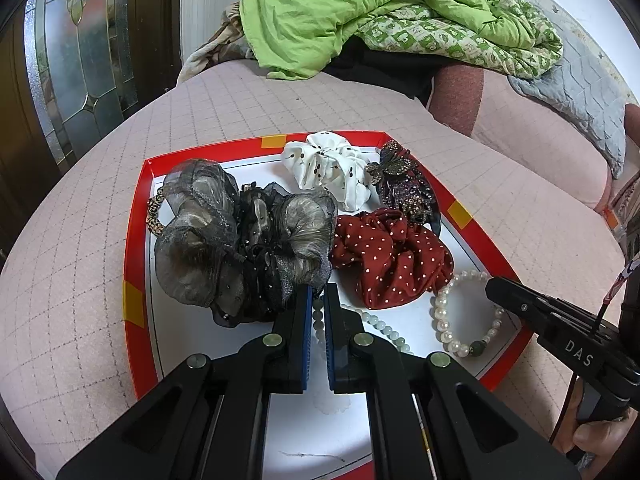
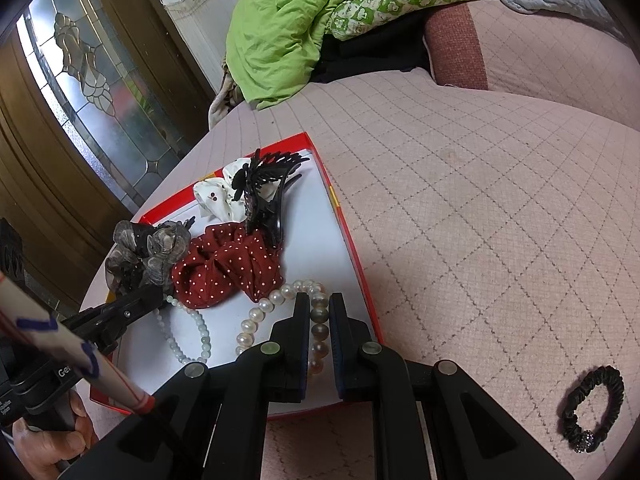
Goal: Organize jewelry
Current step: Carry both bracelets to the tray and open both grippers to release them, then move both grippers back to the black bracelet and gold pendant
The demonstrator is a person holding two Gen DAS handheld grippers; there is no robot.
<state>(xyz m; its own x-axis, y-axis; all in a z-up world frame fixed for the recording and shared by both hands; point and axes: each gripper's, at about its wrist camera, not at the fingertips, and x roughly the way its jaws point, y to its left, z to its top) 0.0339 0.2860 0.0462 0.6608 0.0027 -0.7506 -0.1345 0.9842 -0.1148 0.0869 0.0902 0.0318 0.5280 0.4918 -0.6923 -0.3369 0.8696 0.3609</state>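
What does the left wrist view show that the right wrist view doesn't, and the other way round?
Only the left wrist view: a gold chain at the tray's left edge, beside the grey scrunchie.

Only the right wrist view: a black bracelet lying on the quilted cover, outside the tray.

Both: the red tray, red dotted scrunchie, white scrunchie, hair clip, pearl bracelet, pale green bead strand, green blanket, glass door. The left claw is over the bead strand, the right claw over the pearls.
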